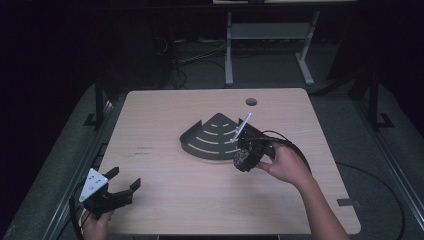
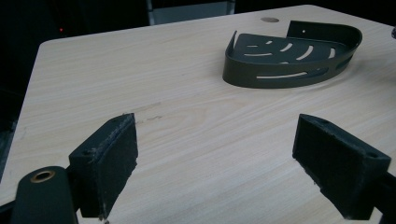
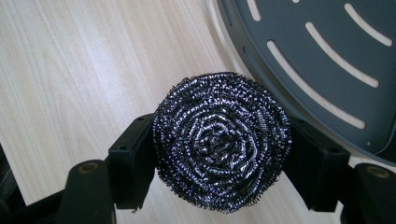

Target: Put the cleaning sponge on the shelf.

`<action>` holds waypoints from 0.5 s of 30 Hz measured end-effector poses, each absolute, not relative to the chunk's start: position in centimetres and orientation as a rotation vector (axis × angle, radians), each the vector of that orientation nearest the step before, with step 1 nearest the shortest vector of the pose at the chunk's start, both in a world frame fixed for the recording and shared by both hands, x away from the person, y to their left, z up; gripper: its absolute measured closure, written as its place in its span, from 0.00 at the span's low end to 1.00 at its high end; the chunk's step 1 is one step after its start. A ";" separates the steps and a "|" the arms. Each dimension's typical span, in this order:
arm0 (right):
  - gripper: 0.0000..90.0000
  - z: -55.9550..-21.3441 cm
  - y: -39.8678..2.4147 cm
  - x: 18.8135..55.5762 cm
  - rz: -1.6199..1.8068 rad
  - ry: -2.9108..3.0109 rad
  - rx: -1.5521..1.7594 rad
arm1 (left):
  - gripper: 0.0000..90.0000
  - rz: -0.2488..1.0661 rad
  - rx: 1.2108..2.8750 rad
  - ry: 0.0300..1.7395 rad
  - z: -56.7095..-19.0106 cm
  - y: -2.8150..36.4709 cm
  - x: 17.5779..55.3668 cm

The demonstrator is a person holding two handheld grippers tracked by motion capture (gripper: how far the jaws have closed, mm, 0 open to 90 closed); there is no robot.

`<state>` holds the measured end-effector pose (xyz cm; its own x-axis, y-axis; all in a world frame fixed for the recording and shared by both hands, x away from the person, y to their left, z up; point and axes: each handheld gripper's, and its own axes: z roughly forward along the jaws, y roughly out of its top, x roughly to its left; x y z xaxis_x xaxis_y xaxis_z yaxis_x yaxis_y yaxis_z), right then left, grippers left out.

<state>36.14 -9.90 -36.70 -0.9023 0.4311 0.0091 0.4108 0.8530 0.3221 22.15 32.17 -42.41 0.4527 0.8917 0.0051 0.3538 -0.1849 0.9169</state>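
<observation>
Two black padded jaws of the left gripper (image 2: 219, 165) rising from the bottom edge, spread wide apart, nothing between them but bare pale wooden table (image 2: 140, 79). Farther off, upper right, a dark quarter-round corner shelf (image 2: 292, 58) with curved slots, lying flat on the table. Beyond it, near the far edge, a small round hole (image 2: 269, 19)

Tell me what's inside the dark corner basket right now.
The corner basket holds nothing: only its slotted floor shows. The steel scourer sits clamped in the right gripper beside its rim, not inside it.
</observation>
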 end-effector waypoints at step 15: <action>0.34 -35.8 -9.1 37.6 0.497 2.969 0.672 | 0.15 0.709 1.750 1.074 -42.4 32.2 22.1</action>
